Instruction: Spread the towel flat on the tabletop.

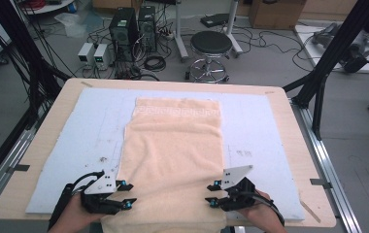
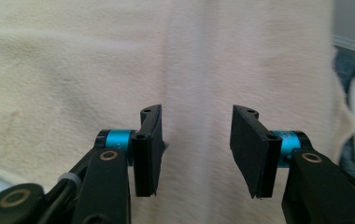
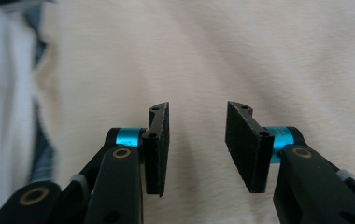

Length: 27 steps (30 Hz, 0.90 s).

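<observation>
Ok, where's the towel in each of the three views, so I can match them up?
High view: the towel lies lengthwise down the table's middle, its near end between the two claws.
Left gripper view: the towel spreads behind the open jaws; its edge shows at right.
Right gripper view: the towel spreads behind the open jaws; its edge shows at left.
Shared landmark: the pale blue mat beside the towel's edges.

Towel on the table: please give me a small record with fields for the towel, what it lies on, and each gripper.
towel: cream towel, lying lengthwise, patterned band at the far end, near end at the table's front edge
surface: pale blue mat on a wooden table
left gripper: at the towel's near left edge, fingers apart, nothing between them
right gripper: at the near right edge, open, towel beneath
</observation>
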Tool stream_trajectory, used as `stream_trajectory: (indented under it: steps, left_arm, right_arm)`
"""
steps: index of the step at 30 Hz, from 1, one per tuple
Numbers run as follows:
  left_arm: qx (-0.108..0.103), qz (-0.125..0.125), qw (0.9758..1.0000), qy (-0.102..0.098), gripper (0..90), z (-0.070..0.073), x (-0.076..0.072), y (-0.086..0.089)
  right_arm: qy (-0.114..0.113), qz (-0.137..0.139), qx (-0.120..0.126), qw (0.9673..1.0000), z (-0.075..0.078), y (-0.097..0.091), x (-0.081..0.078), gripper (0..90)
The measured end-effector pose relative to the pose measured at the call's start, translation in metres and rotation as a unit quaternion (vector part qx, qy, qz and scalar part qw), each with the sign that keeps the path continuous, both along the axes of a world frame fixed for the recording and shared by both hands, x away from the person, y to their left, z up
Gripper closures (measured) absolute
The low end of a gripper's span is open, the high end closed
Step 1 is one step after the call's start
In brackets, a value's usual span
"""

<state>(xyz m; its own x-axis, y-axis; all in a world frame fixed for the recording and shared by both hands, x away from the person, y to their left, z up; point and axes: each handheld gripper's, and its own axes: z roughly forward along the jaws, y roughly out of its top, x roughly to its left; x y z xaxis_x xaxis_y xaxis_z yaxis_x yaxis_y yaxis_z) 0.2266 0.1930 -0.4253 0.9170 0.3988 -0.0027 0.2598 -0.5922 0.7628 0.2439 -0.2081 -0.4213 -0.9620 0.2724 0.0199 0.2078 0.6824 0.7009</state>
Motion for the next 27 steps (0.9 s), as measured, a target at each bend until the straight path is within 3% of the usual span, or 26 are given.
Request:
stream_trajectory:
  steps: [3,5,6,9,12,14,16,17,20,23,25,27]
  left_arm:
    - [0.022,0.0,0.9996,0.016,62.5,-0.009,0.009,-0.005]
    - [0.022,-0.001,0.9997,0.011,75.5,-0.01,0.011,-0.007]
    - [0.023,0.002,0.9996,0.016,82.0,-0.009,0.012,-0.008]
    - [0.011,0.025,0.9996,0.005,83.8,-0.003,0.017,-0.007]
    - [-0.014,0.063,0.9978,-0.013,83.7,0.006,0.03,-0.004]
    - [-0.027,0.087,0.9957,-0.017,82.1,0.01,0.043,-0.005]
    - [-0.007,0.103,0.9945,-0.016,76.6,0.008,0.058,-0.011]
    - [-0.004,0.116,0.9932,-0.006,69.6,0.006,0.064,-0.012]
    - [-0.026,0.12,0.9925,0.0,60.4,0.009,0.068,-0.008]
    - [-0.039,0.11,0.9932,-0.007,54.3,0.014,0.056,0.004]
    - [-0.043,0.105,0.9934,-0.016,53.1,0.016,0.045,0.012]
    - [-0.053,0.104,0.9929,-0.02,51.0,0.018,0.032,0.021]
  right_arm:
    - [-0.008,-0.021,-0.021,0.9995,-0.005,0.003,0.01,62.3]
    - [-0.007,-0.021,-0.038,0.999,-0.011,0.005,0.014,70.9]
    - [0.0,-0.019,-0.031,0.9993,-0.011,0.005,0.014,82.6]
    - [-0.002,-0.017,-0.035,0.9992,-0.005,0.008,0.017,86.0]
    - [-0.03,-0.04,-0.021,0.9985,0.008,0.007,0.027,86.0]
    - [-0.047,-0.061,-0.023,0.9967,0.015,0.006,0.04,85.9]
    - [-0.059,-0.088,-0.029,0.994,0.015,0.005,0.055,84.8]
    - [-0.059,-0.105,-0.029,0.9923,0.013,0.004,0.062,81.2]
    - [-0.056,-0.133,-0.035,0.9889,0.01,0.0,0.073,73.6]
    - [-0.056,-0.118,0.006,0.9914,0.019,-0.007,0.06,71.7]
    - [-0.058,-0.092,0.022,0.9939,0.025,-0.009,0.048,69.5]
    - [-0.054,-0.069,0.023,0.9959,0.025,-0.009,0.034,67.0]
